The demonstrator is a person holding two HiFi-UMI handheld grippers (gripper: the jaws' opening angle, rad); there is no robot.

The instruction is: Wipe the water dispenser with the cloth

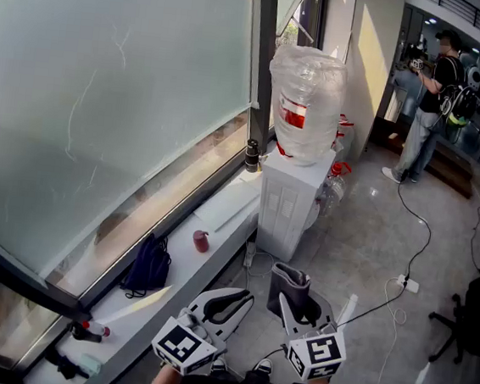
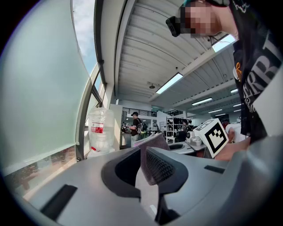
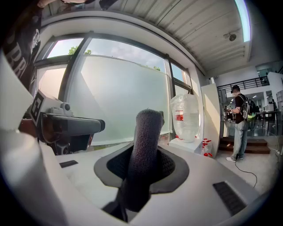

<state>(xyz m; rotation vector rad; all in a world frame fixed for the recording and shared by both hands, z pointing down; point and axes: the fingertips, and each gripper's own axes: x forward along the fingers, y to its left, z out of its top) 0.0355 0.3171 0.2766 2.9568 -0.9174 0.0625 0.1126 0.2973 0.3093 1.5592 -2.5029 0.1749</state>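
Floor (image 1: 363, 234) open up to water dispenser (image 1: 288, 202) front. Left: window ledge (image 1: 221, 206) with red cup (image 1: 201, 241). Right: cable (image 1: 429, 228) crosses floor. Person (image 1: 428, 104) well beyond, right.

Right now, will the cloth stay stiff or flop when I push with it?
Likely floppy: the cloth stands up only because the right tongs pinch it, folded thick. Its nubbly weave should grip, not slide.

Daylight floods through frosted window (image 1: 106, 88); I see floor (image 1: 363, 234) glare, fisheye-bent gripper views, dark corners, near foreground soft.
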